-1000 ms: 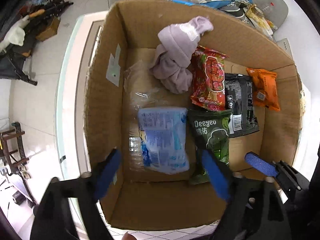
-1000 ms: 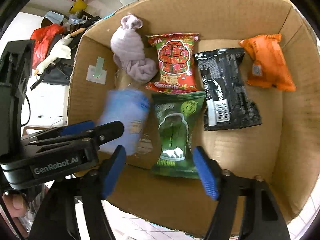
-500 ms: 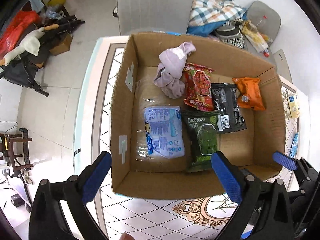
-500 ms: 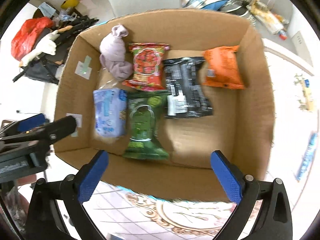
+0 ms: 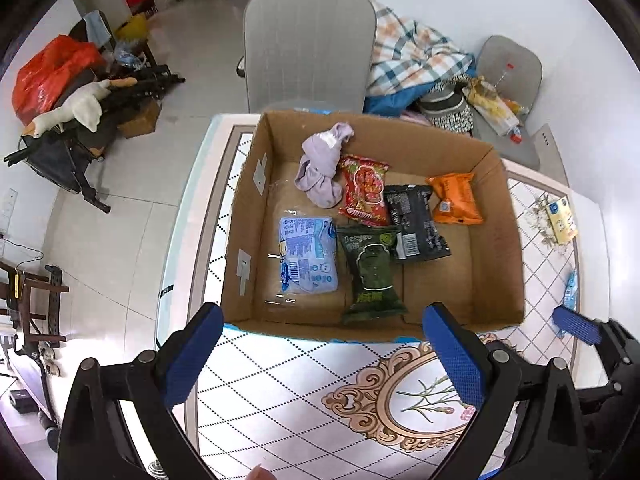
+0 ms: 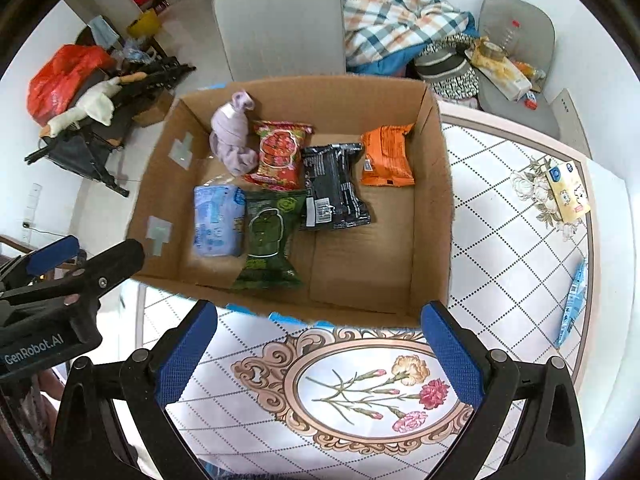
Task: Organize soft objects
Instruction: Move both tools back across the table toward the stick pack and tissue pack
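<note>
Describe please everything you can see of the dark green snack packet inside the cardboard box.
The dark green crinkly plastic snack packet lies flat on the floor of the open brown cardboard box, near its front wall. It looks sealed and puffy, with pale lettering and an outlined figure printed on it. Its left edge touches the light blue plastic pack; its top right corner overlaps the black foil packet; the red snack packet lies just behind it. No jaws touch it.

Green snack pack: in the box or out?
In. The green snack pack lies flat on the cardboard box floor, between blue pack and black pack.
</note>
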Available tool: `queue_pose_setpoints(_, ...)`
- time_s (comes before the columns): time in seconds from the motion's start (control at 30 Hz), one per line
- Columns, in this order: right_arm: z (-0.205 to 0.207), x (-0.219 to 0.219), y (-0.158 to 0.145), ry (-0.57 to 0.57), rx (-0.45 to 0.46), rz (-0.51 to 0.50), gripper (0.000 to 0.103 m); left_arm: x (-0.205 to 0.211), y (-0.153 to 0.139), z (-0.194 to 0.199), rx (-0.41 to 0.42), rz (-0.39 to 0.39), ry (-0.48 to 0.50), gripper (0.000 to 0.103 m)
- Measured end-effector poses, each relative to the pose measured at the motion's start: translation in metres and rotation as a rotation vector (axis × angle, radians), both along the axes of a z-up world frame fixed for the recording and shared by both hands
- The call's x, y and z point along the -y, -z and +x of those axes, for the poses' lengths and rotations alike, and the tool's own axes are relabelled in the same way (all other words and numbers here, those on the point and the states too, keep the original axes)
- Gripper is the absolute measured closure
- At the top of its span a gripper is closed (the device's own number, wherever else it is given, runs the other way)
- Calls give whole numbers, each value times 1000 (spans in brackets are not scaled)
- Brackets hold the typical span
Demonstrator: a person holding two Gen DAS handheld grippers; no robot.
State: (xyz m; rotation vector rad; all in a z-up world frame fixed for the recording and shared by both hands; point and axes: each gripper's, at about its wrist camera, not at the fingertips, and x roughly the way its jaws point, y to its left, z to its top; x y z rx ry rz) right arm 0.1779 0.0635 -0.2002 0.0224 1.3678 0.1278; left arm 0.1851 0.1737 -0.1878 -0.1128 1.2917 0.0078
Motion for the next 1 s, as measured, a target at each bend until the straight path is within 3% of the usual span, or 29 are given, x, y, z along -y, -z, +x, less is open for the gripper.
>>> queue_pose_setpoints(0.23, -38, 36, -11, 28, 61, 114, 0, 55, -16, -19, 37, 40, 67, 1)
queue_pose_setpoints(0.47, -75, 175, 22, 307, -45, 113, 0, 167, 9, -20, -17, 22, 262, 1)
queue_pose_setpoints(0.7, -98, 319, 40, 582, -61, 52, 0, 294, 42, -9, -86, -2, 427, 1)
queue_pose_setpoints(0.87, -110, 402, 53, 707, -58, 34, 0, 390, 66, 2, -136, -44, 539, 1)
queue_pose_setpoints(1.0, -123, 453, 72, 786, -87, 24, 2, 467, 98, 9, -224, -80, 619, 1)
